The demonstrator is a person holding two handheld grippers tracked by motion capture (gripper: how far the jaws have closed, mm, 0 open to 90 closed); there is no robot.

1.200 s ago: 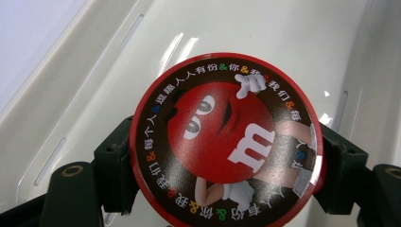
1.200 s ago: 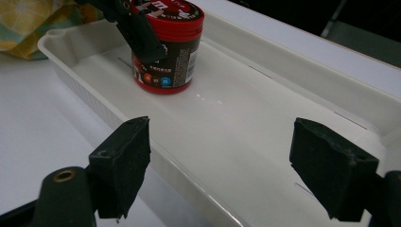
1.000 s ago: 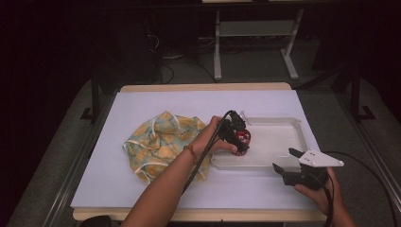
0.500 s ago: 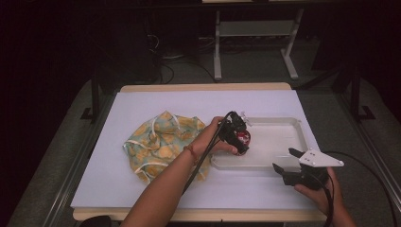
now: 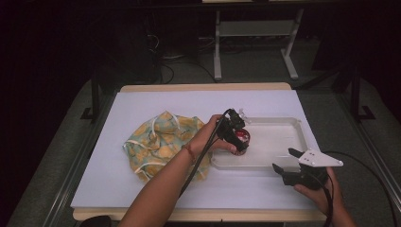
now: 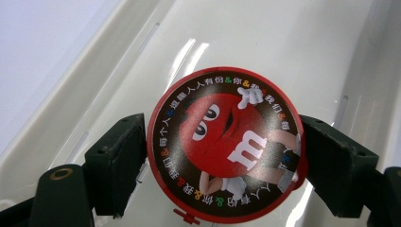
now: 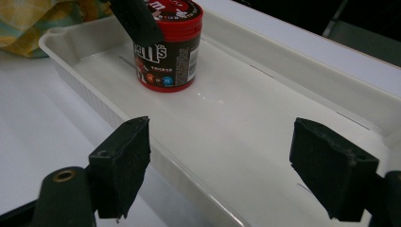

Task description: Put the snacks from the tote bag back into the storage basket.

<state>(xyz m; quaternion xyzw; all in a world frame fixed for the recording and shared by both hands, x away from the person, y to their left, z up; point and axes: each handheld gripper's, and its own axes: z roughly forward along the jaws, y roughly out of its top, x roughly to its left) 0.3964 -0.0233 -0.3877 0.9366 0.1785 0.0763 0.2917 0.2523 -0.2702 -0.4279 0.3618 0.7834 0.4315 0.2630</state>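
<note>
Currently your left gripper (image 6: 222, 156) brackets the red candy tub (image 6: 226, 144), which stands upright at the left end of the white tray (image 5: 283, 158). The jaws sit at the lid's edges; firm contact cannot be confirmed. Open them evenly, then lift straight up so the tub does not tip. Keep your right gripper (image 5: 289, 164), wide open and empty, clear at the tray's near rim.

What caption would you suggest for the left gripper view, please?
Left gripper fingers flank the red candy tub in the white tray.
</note>
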